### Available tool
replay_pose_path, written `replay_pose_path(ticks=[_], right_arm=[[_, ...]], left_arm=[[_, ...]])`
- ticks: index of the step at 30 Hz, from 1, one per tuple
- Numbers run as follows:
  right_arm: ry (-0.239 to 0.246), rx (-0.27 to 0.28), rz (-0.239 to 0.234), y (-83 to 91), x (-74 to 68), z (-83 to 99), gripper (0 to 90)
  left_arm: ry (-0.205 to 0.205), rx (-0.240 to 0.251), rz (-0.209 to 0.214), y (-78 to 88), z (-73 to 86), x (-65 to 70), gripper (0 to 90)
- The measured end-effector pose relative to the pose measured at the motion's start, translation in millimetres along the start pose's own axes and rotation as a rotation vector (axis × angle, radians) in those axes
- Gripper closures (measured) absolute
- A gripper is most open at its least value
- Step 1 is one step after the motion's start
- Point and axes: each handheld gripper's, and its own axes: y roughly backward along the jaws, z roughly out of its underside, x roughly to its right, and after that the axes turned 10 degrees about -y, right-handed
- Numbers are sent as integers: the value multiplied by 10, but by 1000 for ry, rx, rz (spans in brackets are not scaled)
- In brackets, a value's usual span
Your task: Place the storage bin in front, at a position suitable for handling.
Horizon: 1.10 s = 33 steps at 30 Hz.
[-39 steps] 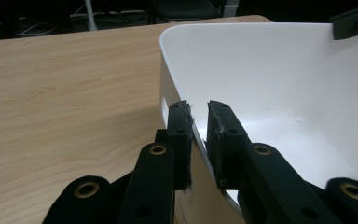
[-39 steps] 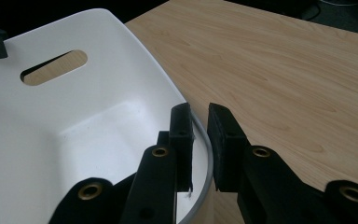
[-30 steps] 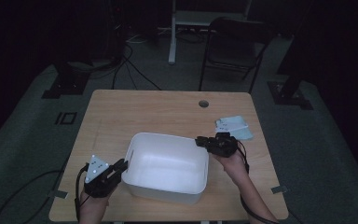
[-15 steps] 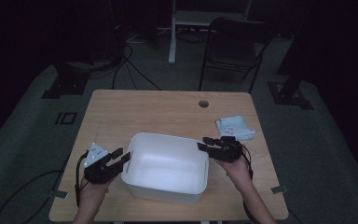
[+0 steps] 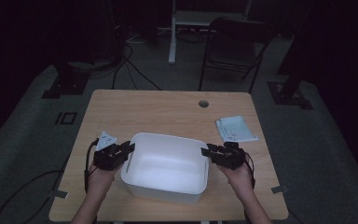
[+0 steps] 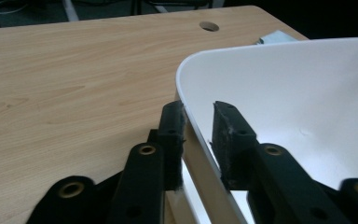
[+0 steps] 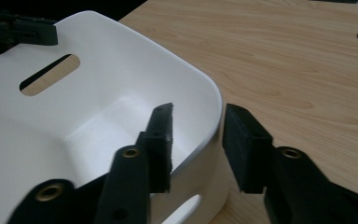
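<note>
Straddling the white plastic tub from opposite sides, both tools sit on its rim. The left hand-held gripper and the right hand-held gripper, jaws just closing, each bracket a wall with gaps showing, not yet clamped. The tub rests on the tabletop, with a folded cloth beyond its right corner.

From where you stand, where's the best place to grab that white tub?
By its two short end walls, one claw from each side. The white tub is wide, with thin upright walls and a rolled rim, so jaws can straddle it. The left claw and right claw already do, though gaps show beside the wall.
</note>
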Motion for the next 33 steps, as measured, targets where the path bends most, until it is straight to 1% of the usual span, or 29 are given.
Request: replay_pose_path(ticks=[2, 6, 10, 13, 16, 18, 20, 23, 25, 27, 28, 29, 33], right_arm=[[-3, -3, 6, 10, 2, -1, 685], [-22, 16, 22, 10, 4, -31, 758], [-17, 22, 41, -21, 9, -77, 814], [-5, 21, 51, -53, 3, -98, 830], [-2, 20, 47, -92, 8, -119, 850], [0, 17, 37, -118, 16, -137, 856], [6, 16, 34, -140, 19, -153, 857], [9, 13, 23, -163, 30, -171, 857], [15, 13, 18, -180, 26, -178, 858], [22, 13, 16, -189, 24, -183, 858], [27, 13, 14, -197, 26, -187, 858], [28, 7, 2, -214, 39, -203, 858], [27, 4, -15, -252, 54, -231, 856]], left_arm=[[8, 9, -13, 3, -2, 9, 763], [9, 25, -23, 15, 16, 22, 777], [21, 25, -24, 37, 25, 36, 782], [20, 27, -32, 61, 37, 62, 785], [24, 31, -31, 97, 62, 78, 783], [14, 24, -45, 122, 75, 102, 781], [22, 36, -53, 142, 97, 121, 779], [35, 51, -51, 173, 134, 125, 776], [25, 48, -64, 195, 142, 150, 774], [24, 47, -67, 206, 148, 157, 772], [31, 48, -62, 232, 163, 161, 772], [32, 48, -63, 244, 169, 167, 766], [45, 48, -66, 290, 196, 194, 761]])
